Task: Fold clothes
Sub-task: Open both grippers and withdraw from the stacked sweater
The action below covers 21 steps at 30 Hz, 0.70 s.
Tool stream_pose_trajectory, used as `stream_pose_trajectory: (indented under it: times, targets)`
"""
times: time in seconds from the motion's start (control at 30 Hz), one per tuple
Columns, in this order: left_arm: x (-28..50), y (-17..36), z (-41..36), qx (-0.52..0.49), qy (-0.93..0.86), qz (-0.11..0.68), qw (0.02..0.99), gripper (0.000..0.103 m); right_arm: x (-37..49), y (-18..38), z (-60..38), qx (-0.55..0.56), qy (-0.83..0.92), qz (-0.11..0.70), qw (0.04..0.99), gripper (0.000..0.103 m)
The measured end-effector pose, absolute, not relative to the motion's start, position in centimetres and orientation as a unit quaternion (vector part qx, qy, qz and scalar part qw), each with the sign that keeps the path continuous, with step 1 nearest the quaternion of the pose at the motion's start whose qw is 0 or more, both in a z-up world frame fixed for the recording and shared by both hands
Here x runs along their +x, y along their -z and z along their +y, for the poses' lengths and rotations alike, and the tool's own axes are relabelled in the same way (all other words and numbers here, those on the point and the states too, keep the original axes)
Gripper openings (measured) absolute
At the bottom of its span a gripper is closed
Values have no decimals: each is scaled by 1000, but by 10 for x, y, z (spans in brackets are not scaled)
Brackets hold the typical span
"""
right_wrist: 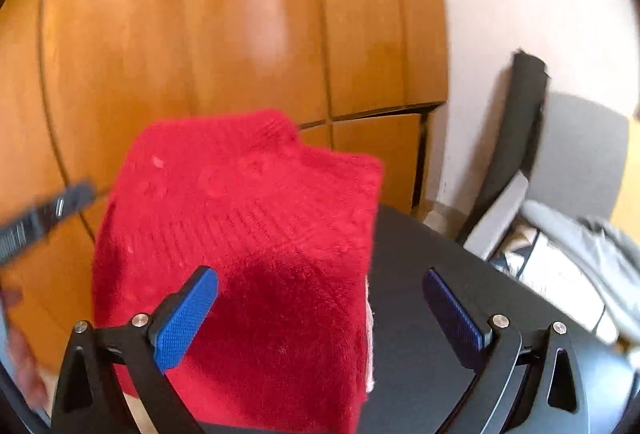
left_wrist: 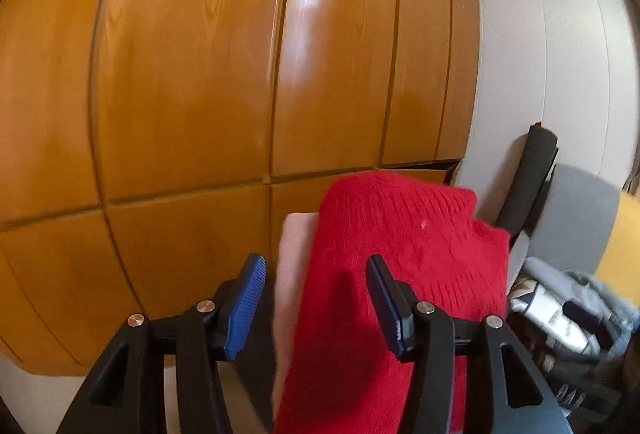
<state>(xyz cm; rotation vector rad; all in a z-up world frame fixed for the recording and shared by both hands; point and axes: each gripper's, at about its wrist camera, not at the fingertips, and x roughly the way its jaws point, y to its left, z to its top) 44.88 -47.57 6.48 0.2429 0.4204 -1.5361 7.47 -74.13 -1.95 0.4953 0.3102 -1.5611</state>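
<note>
A folded red knit sweater (left_wrist: 404, 266) lies on top of a folded pale pink garment (left_wrist: 292, 266), on a dark table. In the right wrist view the red sweater (right_wrist: 248, 234) fills the middle, with a thin pink edge (right_wrist: 370, 334) showing at its right side. My left gripper (left_wrist: 316, 274) is open just above the stack's near left part, holding nothing. My right gripper (right_wrist: 320, 286) is open above the sweater's near right corner, also holding nothing. The left gripper's body (right_wrist: 44, 218) shows blurred at the left of the right wrist view.
Wooden wardrobe doors (left_wrist: 192, 73) stand close behind the stack. The dark table (right_wrist: 420, 294) extends to the right. A black chair back (left_wrist: 528, 177) and a heap of grey and patterned clothes (left_wrist: 568, 310) sit at the right. A hand (right_wrist: 20, 354) shows at the left edge.
</note>
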Motion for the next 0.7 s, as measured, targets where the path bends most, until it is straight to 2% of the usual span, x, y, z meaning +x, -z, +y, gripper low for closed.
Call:
stream_pose_trajectory:
  times: [0.17,0.27,0.53,0.7]
  targets:
    - [441,-61,-445,105,671,214,702,55,93,10,-731,204,706,156,660,103]
    - [440,-60,-433,122,676,221,693,51,103,9,-725,205,718,165,645,103]
    - [433,-65,-411,176,657,179,711,51,118,4,-707,189,716,158,653,103]
    - [428,-68,-403,166,664,198,702,49,127,3,-699,190,711,162,658,103]
